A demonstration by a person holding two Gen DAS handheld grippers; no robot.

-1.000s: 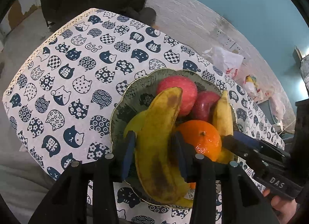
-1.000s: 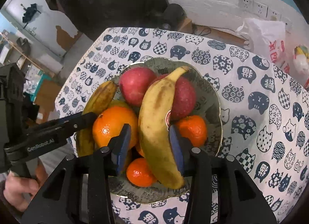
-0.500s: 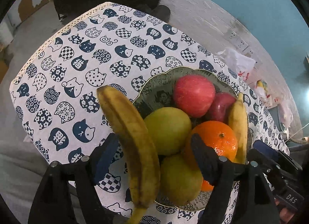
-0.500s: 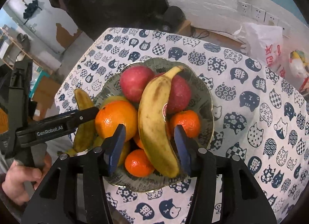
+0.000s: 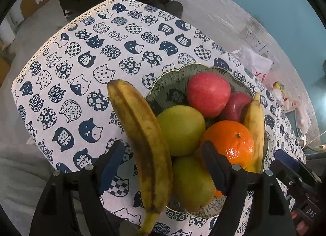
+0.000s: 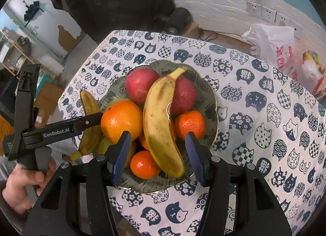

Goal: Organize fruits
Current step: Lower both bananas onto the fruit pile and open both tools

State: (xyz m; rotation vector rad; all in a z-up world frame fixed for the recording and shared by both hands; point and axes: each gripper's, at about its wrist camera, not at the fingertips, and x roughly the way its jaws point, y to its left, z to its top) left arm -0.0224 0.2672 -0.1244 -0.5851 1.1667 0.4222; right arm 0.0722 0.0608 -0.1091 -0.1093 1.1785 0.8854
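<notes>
Left gripper (image 5: 163,160) just spread, clear of browned banana (image 5: 142,134) leaning on bowl rim (image 5: 173,69); right gripper (image 6: 156,150) just opened around yellow banana (image 6: 161,118) atop bowl, mid-table

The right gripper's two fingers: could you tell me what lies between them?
In the right wrist view, the yellow banana lies between the open right gripper's fingers, untouched.

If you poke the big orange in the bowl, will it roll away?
Probably only a little: the big orange is round, so it could roll, but a banana and the other fruit crowd it. The bowl rim would likely stop it too.
</notes>
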